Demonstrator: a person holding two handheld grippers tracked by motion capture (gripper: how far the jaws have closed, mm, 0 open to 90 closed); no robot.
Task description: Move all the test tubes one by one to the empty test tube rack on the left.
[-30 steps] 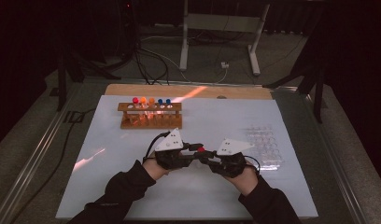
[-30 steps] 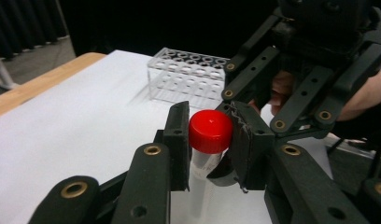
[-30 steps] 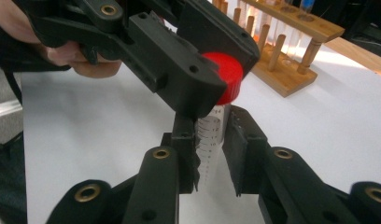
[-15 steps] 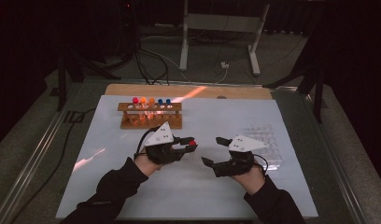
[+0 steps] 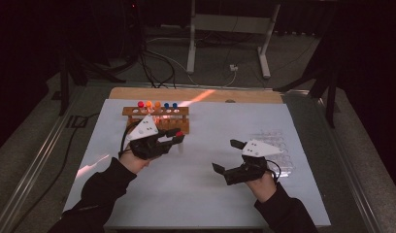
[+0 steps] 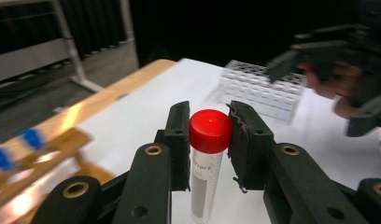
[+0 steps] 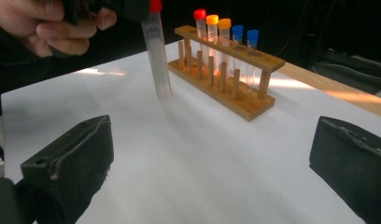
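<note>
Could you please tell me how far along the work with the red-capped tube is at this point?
Done: the right gripper has just opened its jaws and holds nothing. In hand: the left gripper is clamped on the red-capped tube, which hangs upright above the white mat. Left, probably: setting it into the wooden rack, where five capped tubes already stand.

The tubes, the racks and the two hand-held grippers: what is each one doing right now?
Red-capped tube: capped, upright, held off the table.
Left hand-held gripper: shut on the red-capped tube.
Right hand-held gripper: jaws just opened wide, nothing between them.
Wooden rack: standing on the table, five capped tubes in it.
Clear rack: lying on the table, looks empty.
</note>
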